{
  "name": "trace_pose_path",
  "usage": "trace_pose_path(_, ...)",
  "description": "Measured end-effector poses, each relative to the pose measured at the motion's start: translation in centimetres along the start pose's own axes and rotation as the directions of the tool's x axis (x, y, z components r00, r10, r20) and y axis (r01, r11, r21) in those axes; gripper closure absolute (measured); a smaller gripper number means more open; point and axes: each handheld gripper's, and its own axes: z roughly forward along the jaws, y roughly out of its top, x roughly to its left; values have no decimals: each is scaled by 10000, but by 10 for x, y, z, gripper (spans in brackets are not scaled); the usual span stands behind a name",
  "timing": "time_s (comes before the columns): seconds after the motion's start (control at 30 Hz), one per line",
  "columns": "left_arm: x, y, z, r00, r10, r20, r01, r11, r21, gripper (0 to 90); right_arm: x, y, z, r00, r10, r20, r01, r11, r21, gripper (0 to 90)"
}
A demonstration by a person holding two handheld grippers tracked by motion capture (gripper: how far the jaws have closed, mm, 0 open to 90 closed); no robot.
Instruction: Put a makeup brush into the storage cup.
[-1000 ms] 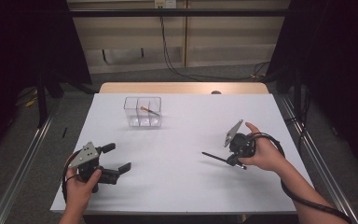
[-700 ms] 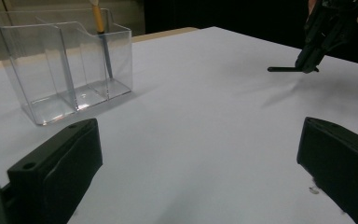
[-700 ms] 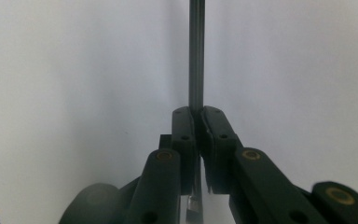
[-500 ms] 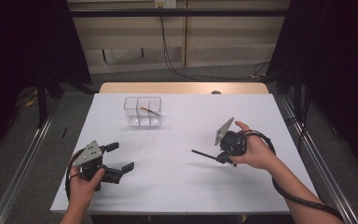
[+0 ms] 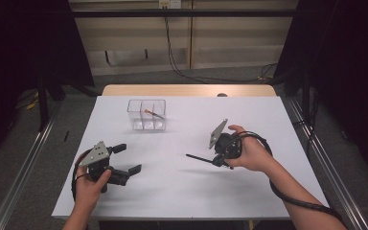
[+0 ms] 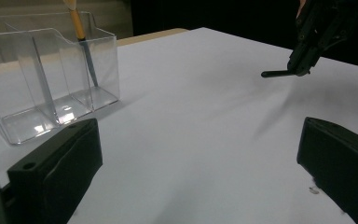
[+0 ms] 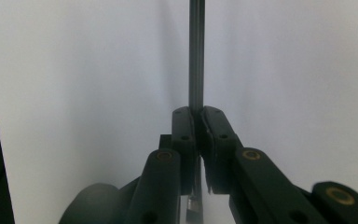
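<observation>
Nearest the person, the left gripper (image 5: 124,160) rests low on the white table (image 5: 182,191) at the left, its jaws standing wide with nothing between them. In the left gripper view they frame bare table.

Farther in and to the right, the right gripper (image 5: 214,159) has its jaws pinched tight on a thin black pen-like stick (image 5: 199,157). The right gripper view shows the stick (image 7: 196,56) running straight out from between the pads, in line with the jaws. In the high view its long axis lies nearly level above the table, free end pointing toward the left gripper.

Farthest off, toward the table's back left, stands a clear plastic organiser box with three compartments (image 5: 147,115). A slim wooden-handled brush (image 5: 153,114) leans in its right-hand compartment. The box lies beyond the stick's tip and to the left. The right hand (image 5: 249,153) is the one carrying, so the stick likely has to swing tip-down toward the box.
</observation>
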Motion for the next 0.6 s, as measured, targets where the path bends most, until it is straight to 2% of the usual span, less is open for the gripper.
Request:
trace_pose_path(0.03, 0, 0, 1, 10000, 82, -2, -82, 10000, 37, 0, 1, 2, 0, 9999, 152, -8, -152, 9999, -26, 846)
trace_pose_path(0.13, 0, 0, 4, 9999, 44, 109, -44, 10000, 50, 0, 0, 3, 3, 9999, -41, -127, 42, 10000, 34, 846)
trace_pose_path(0.2, 0, 0, 5, 9998, 66, 161, -67, 9999, 94, 0, 2, 4, 4, 9998, 114, -144, -112, 9998, 155, 846)
trace_pose_path(0.37, 0, 1, 6, 9998, 61, 199, -63, 9999, 111, 0, 2, 8, 6, 9998, -141, -133, 141, 9999, 29, 846)
trace_pose_path(0.43, -1, 2, 6, 9997, 108, 210, -110, 9999, 90, 0, 4, 12, 6, 9998, -69, -171, 71, 9999, 101, 846)
trace_pose_path(0.5, -2, 3, 8, 9996, 142, 244, -144, 9999, 88, 0, 5, 15, 7, 9993, -354, -151, 356, 9993, 93, 846)
trace_pose_path(0.6, -4, 4, 11, 9994, 119, 333, -122, 9999, 88, 0, 9, 19, 7, 9993, -341, -166, 343, 9994, 78, 846)
